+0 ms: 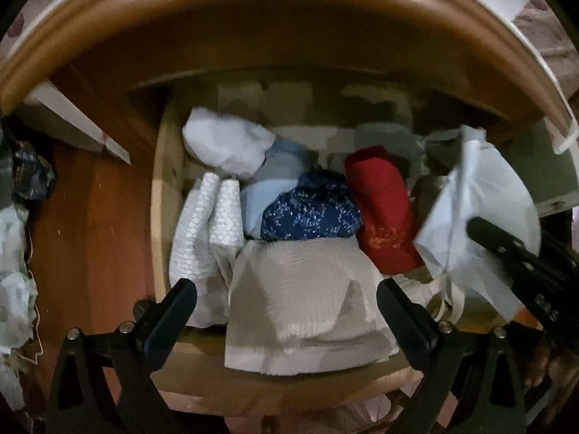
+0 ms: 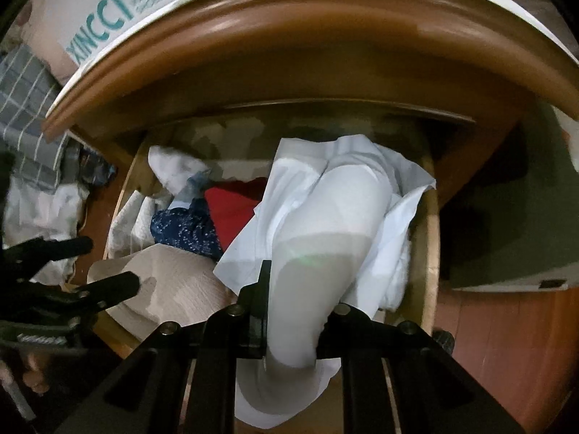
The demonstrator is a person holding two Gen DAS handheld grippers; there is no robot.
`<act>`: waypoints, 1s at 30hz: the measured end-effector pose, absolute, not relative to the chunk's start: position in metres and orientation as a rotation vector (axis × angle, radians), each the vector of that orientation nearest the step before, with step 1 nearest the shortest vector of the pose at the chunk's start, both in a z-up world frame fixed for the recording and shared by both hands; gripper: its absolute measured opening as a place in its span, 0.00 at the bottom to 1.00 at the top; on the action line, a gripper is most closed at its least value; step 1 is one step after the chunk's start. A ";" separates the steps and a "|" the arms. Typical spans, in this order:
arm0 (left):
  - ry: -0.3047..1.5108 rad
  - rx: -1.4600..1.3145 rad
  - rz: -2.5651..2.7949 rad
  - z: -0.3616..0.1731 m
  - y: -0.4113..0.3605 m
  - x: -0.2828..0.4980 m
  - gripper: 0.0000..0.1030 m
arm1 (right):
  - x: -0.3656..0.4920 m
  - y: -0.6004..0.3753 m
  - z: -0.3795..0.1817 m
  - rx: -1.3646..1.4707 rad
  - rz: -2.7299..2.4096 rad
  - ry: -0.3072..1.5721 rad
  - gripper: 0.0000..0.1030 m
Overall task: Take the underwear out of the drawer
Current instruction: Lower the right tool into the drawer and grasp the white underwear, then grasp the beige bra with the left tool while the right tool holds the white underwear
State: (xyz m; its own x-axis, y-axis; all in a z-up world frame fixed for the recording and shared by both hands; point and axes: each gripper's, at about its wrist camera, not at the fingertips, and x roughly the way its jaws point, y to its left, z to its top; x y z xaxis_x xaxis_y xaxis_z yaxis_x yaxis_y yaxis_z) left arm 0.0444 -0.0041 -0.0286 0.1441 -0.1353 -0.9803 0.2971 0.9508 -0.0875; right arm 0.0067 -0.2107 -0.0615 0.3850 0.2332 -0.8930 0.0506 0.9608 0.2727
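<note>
Furniture edge (image 1: 253, 18), a brown wooden lip, curved across the top of both views, with the open drawer (image 1: 161, 217) beneath it at frame centre. Garments filled the drawer. A beige ribbed piece (image 1: 300, 296) lay at lower centre of the left wrist view, draped over the drawer's front edge. A red garment (image 1: 383, 213) sat right of centre, a navy speckled one (image 1: 311, 213) at centre, and a white honeycomb-textured piece (image 1: 202, 231) at left.

White underwear (image 2: 325, 217) occupied the middle of the right wrist view, its fabric rising from the right side of the drawer. The right tongs (image 2: 291, 311) at lower centre were pressed together, pinching that underwear.

The left tongs (image 1: 286, 307) stood spread at the bottom of the left wrist view, straddling the beige piece without pinching it.
</note>
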 end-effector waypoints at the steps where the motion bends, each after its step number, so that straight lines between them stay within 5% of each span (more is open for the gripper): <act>1: 1.403 0.132 -0.312 -0.032 -0.004 0.046 0.99 | 0.006 -0.212 -0.063 0.286 0.113 1.176 0.13; 14: 1.519 0.117 -0.286 -0.075 -0.020 0.050 0.98 | -0.008 -0.218 -0.058 0.296 0.135 1.193 0.13; 22: 1.534 0.078 -0.299 -0.072 -0.018 0.044 0.50 | -0.008 -0.220 -0.054 0.296 0.147 1.213 0.13; 30: 1.498 0.026 -0.304 -0.039 -0.007 0.038 0.42 | -0.015 -0.225 -0.046 0.319 0.151 1.195 0.13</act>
